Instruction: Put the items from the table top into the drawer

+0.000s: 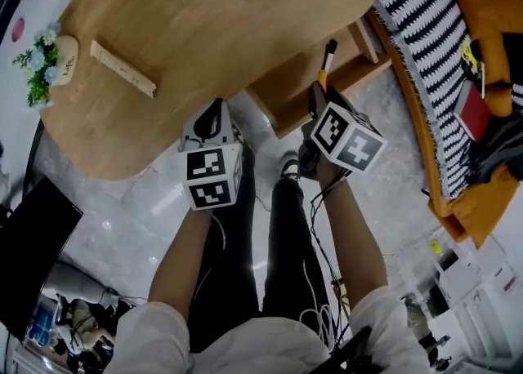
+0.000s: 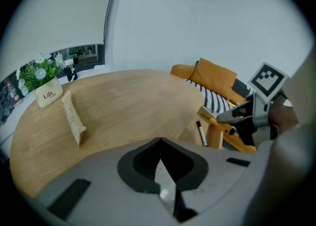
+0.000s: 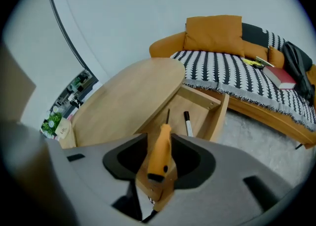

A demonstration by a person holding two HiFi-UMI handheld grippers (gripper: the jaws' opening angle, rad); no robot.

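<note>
Screwdriver (image 3: pixel 159 157) with an orange handle sits between the jaws of the right gripper (image 1: pixel 318 95), just above the open drawer (image 3: pixel 217 115). The jaws stand fairly wide around the handle and, as far as we can tell, grip it. Inside the drawer we see a black marker (image 3: pixel 187 123). To the drawer's left the left gripper (image 2: pixel 160 143) has its jaws pressed together on nothing, and a beige packet (image 1: pixel 122 69) lies on the table top (image 1: pixel 237 13), well apart from the drawer.
</note>
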